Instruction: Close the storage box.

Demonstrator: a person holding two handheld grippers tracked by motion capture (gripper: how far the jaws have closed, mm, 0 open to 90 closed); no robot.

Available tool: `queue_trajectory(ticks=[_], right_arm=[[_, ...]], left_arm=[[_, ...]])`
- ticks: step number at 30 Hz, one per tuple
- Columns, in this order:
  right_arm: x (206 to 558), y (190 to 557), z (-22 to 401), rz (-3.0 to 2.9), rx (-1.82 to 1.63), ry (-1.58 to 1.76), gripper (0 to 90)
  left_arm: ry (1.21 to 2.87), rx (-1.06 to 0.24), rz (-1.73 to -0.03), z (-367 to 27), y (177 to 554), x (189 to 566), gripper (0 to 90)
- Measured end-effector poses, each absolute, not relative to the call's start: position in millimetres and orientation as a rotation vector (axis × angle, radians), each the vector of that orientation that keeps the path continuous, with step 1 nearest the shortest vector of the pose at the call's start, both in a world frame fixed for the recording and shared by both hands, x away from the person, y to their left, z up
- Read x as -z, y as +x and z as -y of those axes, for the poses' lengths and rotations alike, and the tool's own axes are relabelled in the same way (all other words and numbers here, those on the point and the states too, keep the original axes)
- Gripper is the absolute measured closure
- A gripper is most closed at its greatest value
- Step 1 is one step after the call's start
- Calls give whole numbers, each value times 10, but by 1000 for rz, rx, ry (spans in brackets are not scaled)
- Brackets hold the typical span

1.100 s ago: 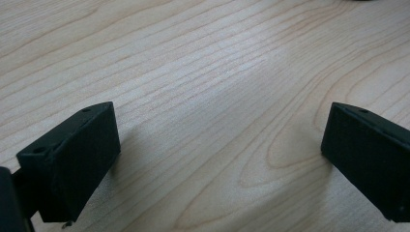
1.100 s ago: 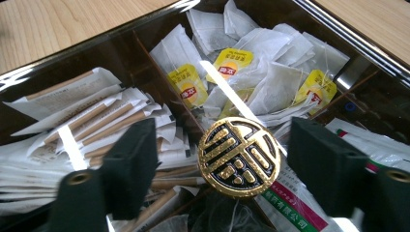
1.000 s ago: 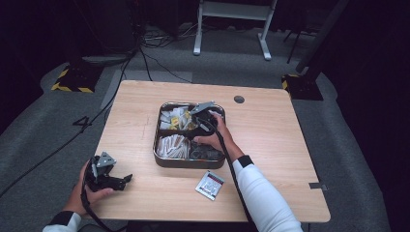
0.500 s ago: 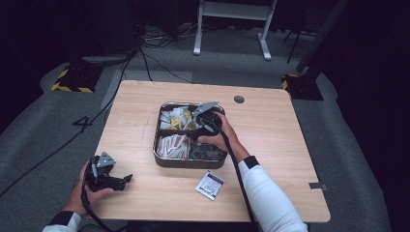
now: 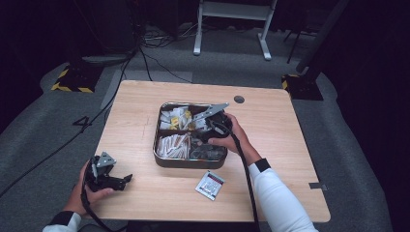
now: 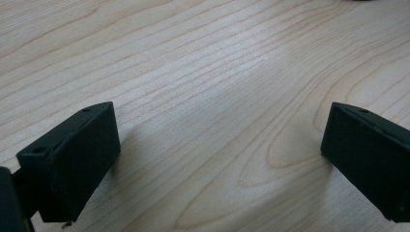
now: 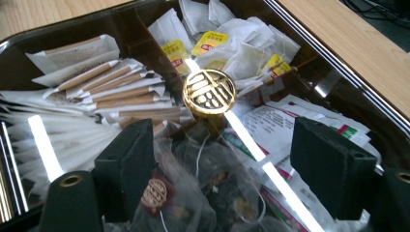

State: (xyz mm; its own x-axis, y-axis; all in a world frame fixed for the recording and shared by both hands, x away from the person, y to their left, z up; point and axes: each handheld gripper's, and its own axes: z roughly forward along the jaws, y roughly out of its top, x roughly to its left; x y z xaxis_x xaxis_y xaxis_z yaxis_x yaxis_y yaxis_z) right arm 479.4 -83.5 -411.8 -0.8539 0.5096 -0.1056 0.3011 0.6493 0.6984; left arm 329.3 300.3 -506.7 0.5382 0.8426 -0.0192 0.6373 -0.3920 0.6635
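currently right tongs released over tray, above dark mesh tea bags; strings could snag. left tongs released, resting on counter.

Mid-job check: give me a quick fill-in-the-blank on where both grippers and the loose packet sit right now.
The right gripper hangs over the ____, jaws apart.
The left gripper is open above bare ____.
The loose packet lies on the table, ____ the tray.
A gold ____ sits at the dividers' crossing.

Missing: tray; wood; outside; knob
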Motion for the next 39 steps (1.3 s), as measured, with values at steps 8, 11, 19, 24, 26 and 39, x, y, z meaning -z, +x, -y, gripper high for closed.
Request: queue_trajectory(ticks=[8, 11, 19, 24, 26, 39], right_arm=[[4073, 4702, 975, -2567, -983, 645, 256], [4046, 4663, 1033, -2551, -978, 638, 256], [4016, 4580, 1176, -2530, -944, 628, 255], [3994, 4529, 1274, -2512, -946, 630, 256], [3996, 4514, 1320, -2506, -938, 631, 253], [4026, 4378, 1716, -2473, -926, 687, 250]], left_arm=[[2155, -428, -1191, -3002, 3293, 5067, 5], [2155, -428, -1191, -3002, 3293, 5067, 5], [2154, -428, -1192, -3002, 3291, 5067, 5], [2154, -428, -1193, -3002, 3291, 5067, 5], [2154, -428, -1192, -3002, 3291, 5067, 5], [2153, -428, -1194, -3001, 3290, 5067, 5]])
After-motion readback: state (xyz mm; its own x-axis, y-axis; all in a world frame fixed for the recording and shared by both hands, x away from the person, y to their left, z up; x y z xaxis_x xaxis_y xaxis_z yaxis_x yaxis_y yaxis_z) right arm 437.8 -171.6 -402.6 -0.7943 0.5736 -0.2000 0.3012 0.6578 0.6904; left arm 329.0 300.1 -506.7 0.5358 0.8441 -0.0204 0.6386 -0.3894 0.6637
